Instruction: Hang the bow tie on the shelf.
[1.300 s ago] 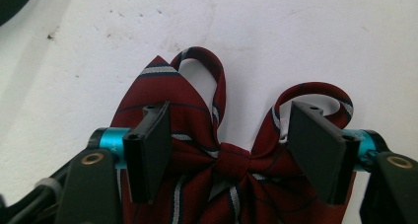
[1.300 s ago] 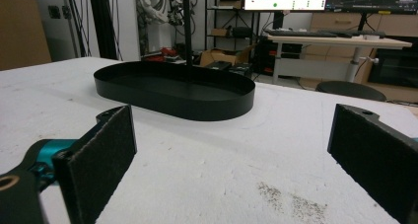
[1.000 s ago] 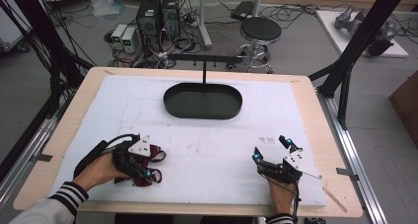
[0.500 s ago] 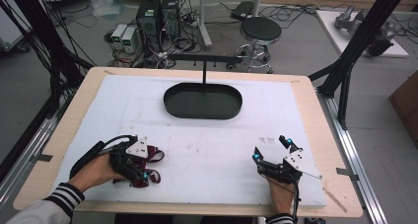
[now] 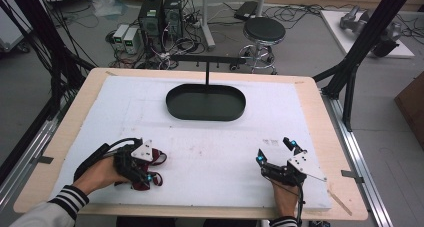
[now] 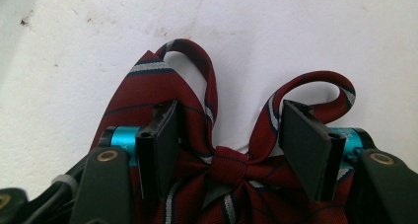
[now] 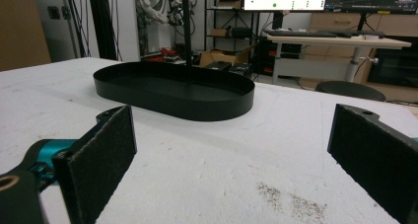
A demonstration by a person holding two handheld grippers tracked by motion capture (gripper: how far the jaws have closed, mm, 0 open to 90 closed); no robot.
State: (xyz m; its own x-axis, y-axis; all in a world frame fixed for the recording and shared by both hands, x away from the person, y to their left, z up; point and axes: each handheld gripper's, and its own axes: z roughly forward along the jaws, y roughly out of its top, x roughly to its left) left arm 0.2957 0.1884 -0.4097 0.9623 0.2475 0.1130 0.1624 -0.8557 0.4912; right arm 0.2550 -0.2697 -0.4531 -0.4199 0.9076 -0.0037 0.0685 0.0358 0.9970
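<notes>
Little has shifted but the left gripper (image 6: 224, 130), its jaws just closing around the striped bow tie (image 6: 231, 167); centre on the knot before pinching, while the right gripper (image 5: 278, 153) rests open.

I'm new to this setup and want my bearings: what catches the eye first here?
The dark red striped bow tie stands out on the white table, at its near left under the left gripper, whose jaws straddle the knot. Next comes the black oval tray with its upright stand, far centre. The right gripper rests open at near right.
</notes>
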